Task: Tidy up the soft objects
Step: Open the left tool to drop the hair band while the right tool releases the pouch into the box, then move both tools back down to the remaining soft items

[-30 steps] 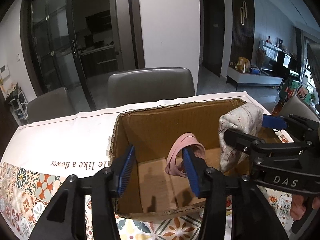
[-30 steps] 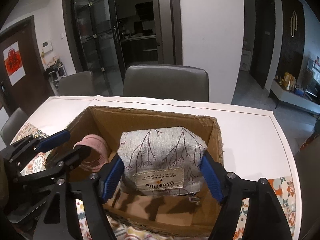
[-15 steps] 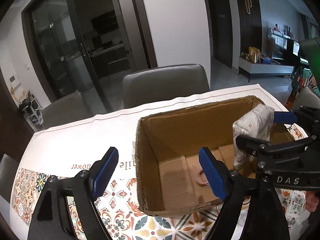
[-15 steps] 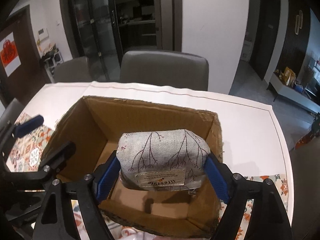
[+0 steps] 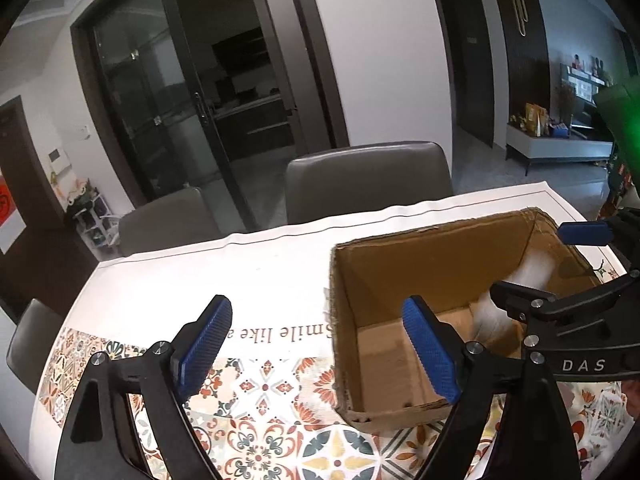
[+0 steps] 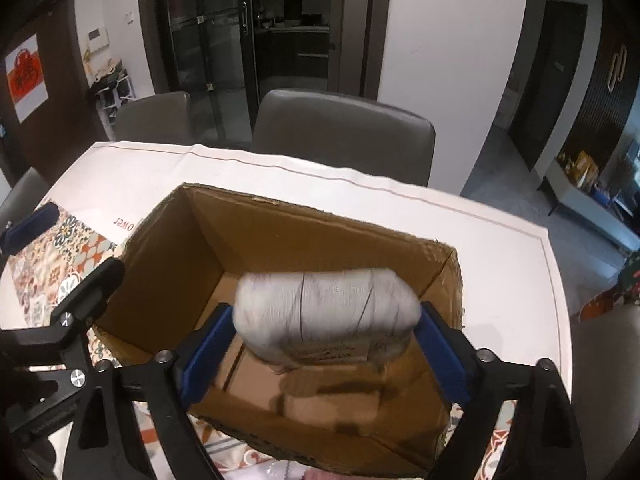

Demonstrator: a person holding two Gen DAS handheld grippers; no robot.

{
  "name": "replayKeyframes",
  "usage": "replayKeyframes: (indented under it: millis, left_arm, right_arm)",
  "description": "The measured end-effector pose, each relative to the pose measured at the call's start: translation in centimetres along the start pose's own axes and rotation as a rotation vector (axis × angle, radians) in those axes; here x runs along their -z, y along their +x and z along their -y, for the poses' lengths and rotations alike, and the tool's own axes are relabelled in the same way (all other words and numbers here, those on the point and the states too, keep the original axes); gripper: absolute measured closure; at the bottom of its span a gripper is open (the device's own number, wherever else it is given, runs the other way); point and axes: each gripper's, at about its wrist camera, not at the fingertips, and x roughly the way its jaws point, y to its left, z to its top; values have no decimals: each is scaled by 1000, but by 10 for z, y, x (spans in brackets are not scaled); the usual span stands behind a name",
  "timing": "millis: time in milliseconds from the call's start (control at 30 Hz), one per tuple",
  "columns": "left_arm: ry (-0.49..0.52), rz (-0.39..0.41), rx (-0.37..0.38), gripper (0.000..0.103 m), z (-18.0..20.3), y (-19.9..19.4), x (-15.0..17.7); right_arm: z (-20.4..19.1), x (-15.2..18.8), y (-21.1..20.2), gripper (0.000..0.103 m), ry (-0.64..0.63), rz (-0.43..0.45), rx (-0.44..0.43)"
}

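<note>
Left hand-held gripper point(image 5: 320, 344) agape, right point(image 6: 320, 344) clamped.

A grey fabric pouch point(image 6: 326, 312), motion-blurred and printed with thin dark branch lines, is being held between the two blue pads of the right gripper point(image 6: 322, 344), one pad pressed against each end. The pouch is being kept inside the open top of a cardboard box point(image 6: 280, 236), above its floor, nearer the box's right wall. The box is being supported by a table covered in a white cloth point(image 6: 500, 248) with a patterned tile border point(image 6: 52, 256). The left gripper point(image 6: 60, 256) is being shown at the left edge, just outside the box's left wall, with nothing visibly caught between its fingers. Grey chairs point(image 6: 344, 132) are being shown behind the table
</note>
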Motion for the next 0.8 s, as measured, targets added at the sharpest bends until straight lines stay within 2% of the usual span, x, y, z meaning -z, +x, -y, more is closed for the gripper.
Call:
replayKeyframes:
  millis: [433,800]
  left_arm:
    - [-34,23,-3,15,-14,-26,7]
    - [-72,45,44,12,-19,-78,25]
  right_arm:
    - [-10,4,-21,7,9,24,23]
    - [-11,30,-80,8,104,118,66]
